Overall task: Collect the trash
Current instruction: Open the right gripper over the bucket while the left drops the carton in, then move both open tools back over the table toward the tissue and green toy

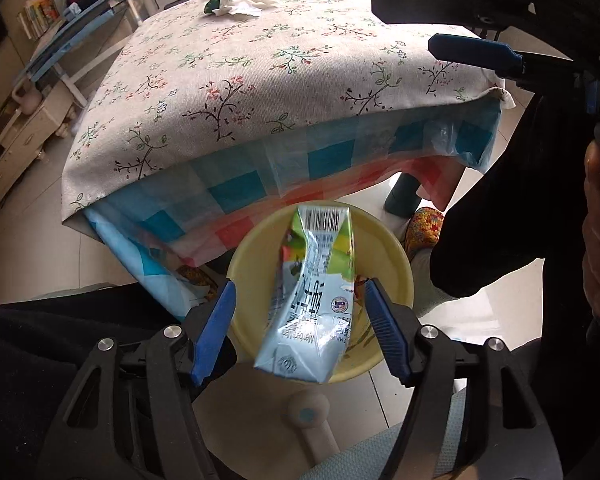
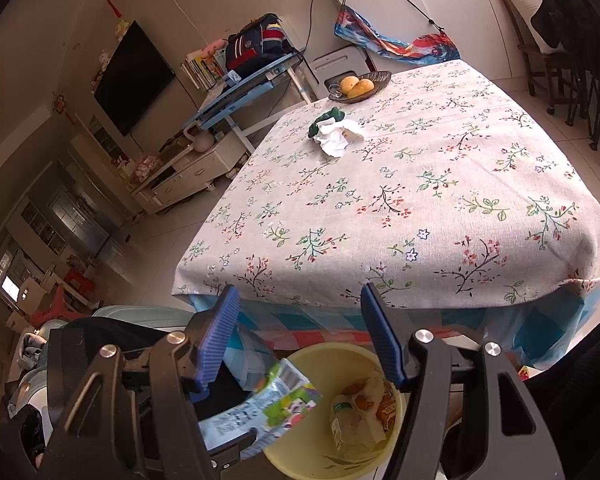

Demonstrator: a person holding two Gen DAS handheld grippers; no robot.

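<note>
A crumpled pale blue and green drink carton (image 1: 312, 300) hangs between the fingers of my left gripper (image 1: 300, 283), over a yellow bin (image 1: 396, 264) on the floor by the table. The left pad stands clear of the carton and the right pad is just beside it, so the jaws are open. In the right wrist view the carton (image 2: 260, 412) tilts over the bin's (image 2: 308, 452) rim, with wrappers (image 2: 360, 412) lying inside. My right gripper (image 2: 299, 287) is open and empty above the table's near edge. A crumpled white tissue (image 2: 338, 136) and a green scrap (image 2: 328, 114) lie on the floral tablecloth (image 2: 420, 200).
A basket of yellow fruit (image 2: 360, 86) sits at the table's far edge. A blue checked plastic sheet (image 1: 228, 200) hangs below the cloth just behind the bin. A person's dark sleeve and hand (image 1: 596, 240) fill the right side. A blue desk (image 2: 240, 92) and dark chairs (image 2: 572, 80) flank the table.
</note>
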